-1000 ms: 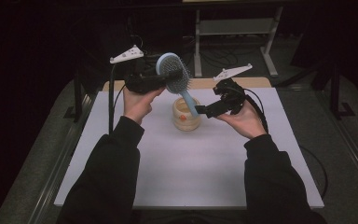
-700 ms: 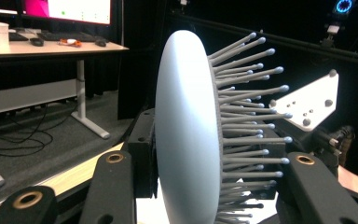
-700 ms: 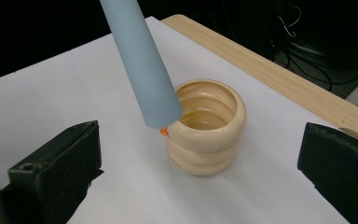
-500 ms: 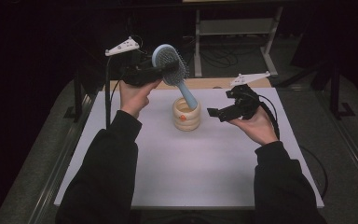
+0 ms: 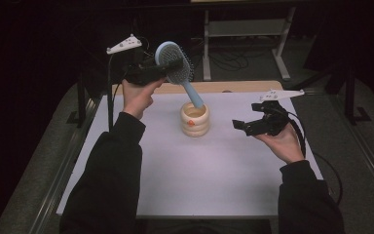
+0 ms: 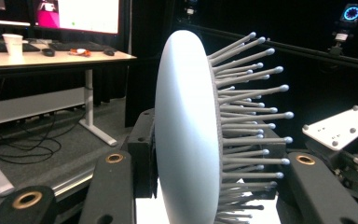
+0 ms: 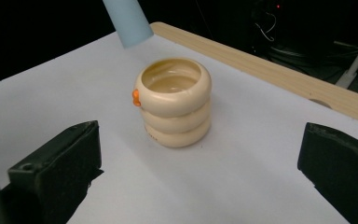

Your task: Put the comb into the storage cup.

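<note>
One cream ringed cup, hairbrush handle above its mouth

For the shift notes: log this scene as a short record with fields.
held item: pale blue plastic hairbrush with grey ball-tipped bristles
holder: left hand-held gripper, shut on the brush head
brush pose: tilted, handle end down above the cup's mouth; contact with the cup cannot be told
container: cream ribbed ceramic cup with an orange knob, upright, nothing inside it
other tool: right hand-held gripper, open, holding nothing, apart from the cup and pointing toward it
surface: white table mat
</note>
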`<state>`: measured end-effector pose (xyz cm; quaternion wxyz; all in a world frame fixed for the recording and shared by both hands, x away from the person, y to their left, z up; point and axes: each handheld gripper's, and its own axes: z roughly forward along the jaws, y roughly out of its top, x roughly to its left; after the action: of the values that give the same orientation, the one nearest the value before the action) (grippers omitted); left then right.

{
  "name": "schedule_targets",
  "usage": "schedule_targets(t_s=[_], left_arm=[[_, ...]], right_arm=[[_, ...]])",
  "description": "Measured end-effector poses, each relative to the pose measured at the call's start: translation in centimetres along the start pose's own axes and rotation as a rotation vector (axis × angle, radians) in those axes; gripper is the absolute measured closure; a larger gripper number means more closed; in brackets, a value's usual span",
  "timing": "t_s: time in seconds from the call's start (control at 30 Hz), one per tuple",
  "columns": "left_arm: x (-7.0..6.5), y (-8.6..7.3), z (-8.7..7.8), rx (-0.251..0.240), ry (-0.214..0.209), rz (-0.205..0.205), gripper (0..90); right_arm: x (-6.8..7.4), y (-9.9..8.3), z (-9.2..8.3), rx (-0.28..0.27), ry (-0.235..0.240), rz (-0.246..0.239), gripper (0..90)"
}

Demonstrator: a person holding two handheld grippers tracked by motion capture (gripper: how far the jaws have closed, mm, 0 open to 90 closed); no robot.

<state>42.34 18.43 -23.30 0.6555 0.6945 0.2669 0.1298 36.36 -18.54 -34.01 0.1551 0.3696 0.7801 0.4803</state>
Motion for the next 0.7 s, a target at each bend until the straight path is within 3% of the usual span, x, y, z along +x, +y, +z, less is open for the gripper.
schedule_targets(t_s=[0.7], left_arm=[[1.8, 0.0, 0.7, -0.023, 0.036, -0.002, 54.2]], right_arm=[[-1.4, -4.6, -2.8, -0.067, -0.016, 0.06, 0.0]])
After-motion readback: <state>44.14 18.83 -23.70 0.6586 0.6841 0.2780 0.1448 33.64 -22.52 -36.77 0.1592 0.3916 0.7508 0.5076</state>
